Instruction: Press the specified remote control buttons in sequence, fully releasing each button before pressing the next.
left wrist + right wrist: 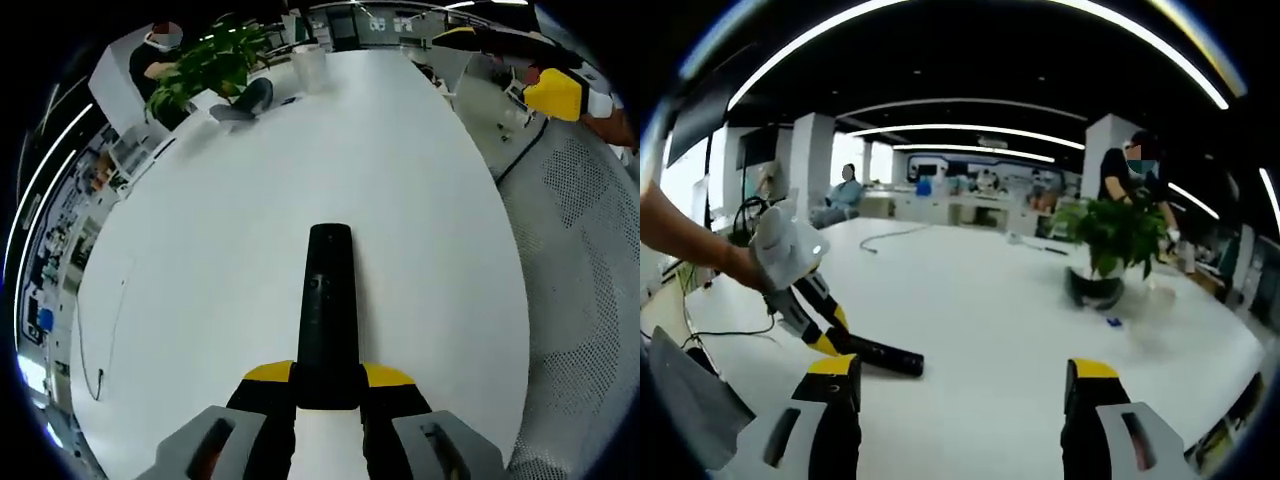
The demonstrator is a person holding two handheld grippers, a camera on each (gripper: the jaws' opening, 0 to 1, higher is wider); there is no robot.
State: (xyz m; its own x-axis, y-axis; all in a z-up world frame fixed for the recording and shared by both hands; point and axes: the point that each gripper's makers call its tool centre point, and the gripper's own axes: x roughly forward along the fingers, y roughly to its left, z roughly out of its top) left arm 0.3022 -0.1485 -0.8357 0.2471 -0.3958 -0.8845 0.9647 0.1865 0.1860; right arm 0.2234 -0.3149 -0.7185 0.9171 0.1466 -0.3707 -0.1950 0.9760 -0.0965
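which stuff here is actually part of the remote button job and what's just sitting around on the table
For the job:
remote control, black, clamped at its near end by the left gripper
right gripper, jaws apart, nothing between them

Just lying about:
potted plant on the white table
cable near the table edge

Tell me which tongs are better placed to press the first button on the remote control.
Probably the right tongs: they are open and empty, facing the remote control. The left tongs are shut on the remote control, so they should only hold it.
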